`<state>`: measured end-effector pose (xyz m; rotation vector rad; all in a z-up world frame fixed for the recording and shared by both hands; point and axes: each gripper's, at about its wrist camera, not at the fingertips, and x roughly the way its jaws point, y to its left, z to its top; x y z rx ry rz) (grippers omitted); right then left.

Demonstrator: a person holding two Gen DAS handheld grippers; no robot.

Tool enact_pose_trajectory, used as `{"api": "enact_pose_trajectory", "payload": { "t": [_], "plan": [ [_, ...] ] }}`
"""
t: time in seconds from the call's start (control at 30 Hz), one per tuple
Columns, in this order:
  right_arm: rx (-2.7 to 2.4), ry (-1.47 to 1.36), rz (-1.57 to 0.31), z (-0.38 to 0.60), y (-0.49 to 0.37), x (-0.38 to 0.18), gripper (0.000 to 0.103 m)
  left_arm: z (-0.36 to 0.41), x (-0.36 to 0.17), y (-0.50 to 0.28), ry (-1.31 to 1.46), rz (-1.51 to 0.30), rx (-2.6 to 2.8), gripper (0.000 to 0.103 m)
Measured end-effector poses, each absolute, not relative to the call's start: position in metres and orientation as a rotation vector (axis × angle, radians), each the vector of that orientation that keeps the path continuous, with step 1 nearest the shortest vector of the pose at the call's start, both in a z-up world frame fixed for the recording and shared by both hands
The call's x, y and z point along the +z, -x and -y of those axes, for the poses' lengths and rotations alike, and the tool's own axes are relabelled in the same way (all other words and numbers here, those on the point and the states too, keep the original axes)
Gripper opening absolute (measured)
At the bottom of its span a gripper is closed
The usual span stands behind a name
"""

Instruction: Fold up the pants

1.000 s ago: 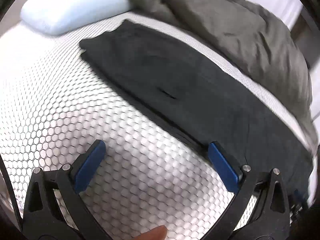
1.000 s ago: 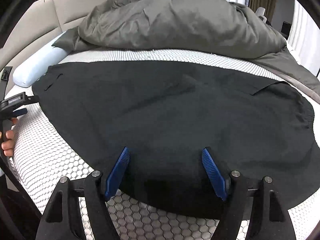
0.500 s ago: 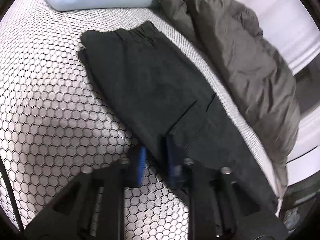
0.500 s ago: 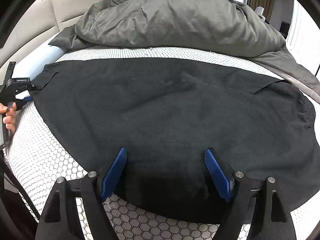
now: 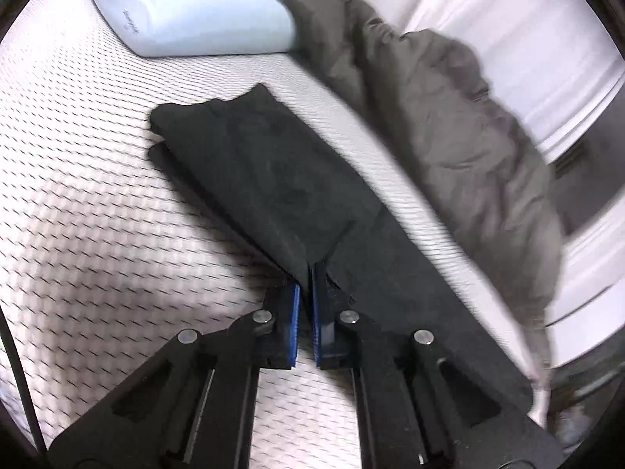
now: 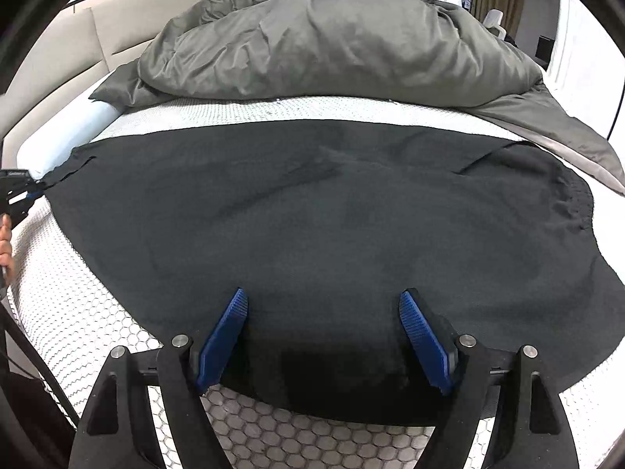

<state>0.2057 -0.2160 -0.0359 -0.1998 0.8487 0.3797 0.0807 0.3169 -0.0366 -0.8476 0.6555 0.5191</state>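
Black pants (image 6: pixel 332 215) lie spread lengthwise across the bed. In the left wrist view the pants (image 5: pixel 273 179) run away from me as a long dark strip with a doubled layer on top. My left gripper (image 5: pixel 306 293) is shut, its blue pads pinching the near edge of that fabric. The right wrist view shows the left gripper (image 6: pixel 27 191) at the pants' far left end, a hand (image 6: pixel 6 242) behind it. My right gripper (image 6: pixel 323 295) stands open over the pants' near edge, with cloth lying between the blue pads (image 6: pixel 226 332) but not pressed.
A crumpled grey duvet (image 6: pixel 332 39) is heaped along the far side of the bed, close behind the pants. A pale blue pillow (image 5: pixel 187 11) lies at the head end by the beige headboard (image 6: pixel 58 51). The mattress (image 5: pixel 78 215) has a white honeycomb cover.
The left gripper went from wide open to shut and moved onto the pants' edge, rolling as it went. The right gripper stayed open, shifting only slightly over the near edge.
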Motion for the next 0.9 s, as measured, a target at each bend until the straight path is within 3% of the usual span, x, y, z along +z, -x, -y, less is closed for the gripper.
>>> {"api": "enact_pose_trajectory", "payload": {
  "t": [0.07, 0.17, 0.2, 0.23, 0.27, 0.3, 0.33, 0.4, 0.47, 0.73, 0.9],
  "plan": [
    [0.373, 0.192, -0.858, 0.219, -0.208, -0.037, 0.082, -0.316, -0.051, -0.091, 0.802, -0.760, 0.600, 0.006],
    [0.372, 0.182, -0.858, 0.223, -0.209, -0.035, 0.082, -0.294, -0.038, -0.091, 0.693, -0.780, 0.669, 0.007],
    [0.373, 0.177, -0.855, 0.226, -0.209, -0.034, 0.082, -0.284, -0.029, -0.091, 0.648, -0.783, 0.673, 0.017],
    [0.372, 0.171, -0.850, 0.228, -0.208, -0.032, 0.082, -0.272, -0.019, -0.092, 0.615, -0.779, 0.659, 0.038],
    [0.370, 0.159, -0.839, 0.234, -0.207, -0.028, 0.082, -0.262, -0.010, -0.090, 0.602, -0.758, 0.637, 0.051],
    [0.367, 0.147, -0.832, 0.239, -0.207, -0.025, 0.082, -0.252, -0.002, -0.088, 0.591, -0.730, 0.615, 0.073],
    [0.363, 0.123, -0.823, 0.248, -0.208, -0.020, 0.082, -0.239, 0.008, -0.087, 0.569, -0.695, 0.593, 0.083],
    [0.346, 0.072, -0.809, 0.265, -0.208, -0.014, 0.082, -0.211, 0.024, -0.090, 0.489, -0.650, 0.538, 0.089],
    [0.321, 0.012, -0.800, 0.285, -0.209, -0.010, 0.082, -0.181, 0.034, -0.099, 0.404, -0.633, 0.482, 0.103],
    [0.083, -0.290, -0.708, 0.401, -0.206, 0.003, 0.082, -0.044, 0.028, -0.151, 0.326, -0.727, 0.060, 0.102],
    [0.027, -0.472, -0.773, 0.454, -0.217, -0.020, 0.082, 0.049, 0.010, -0.184, 0.175, -0.861, -0.146, 0.102]
  ]
}}
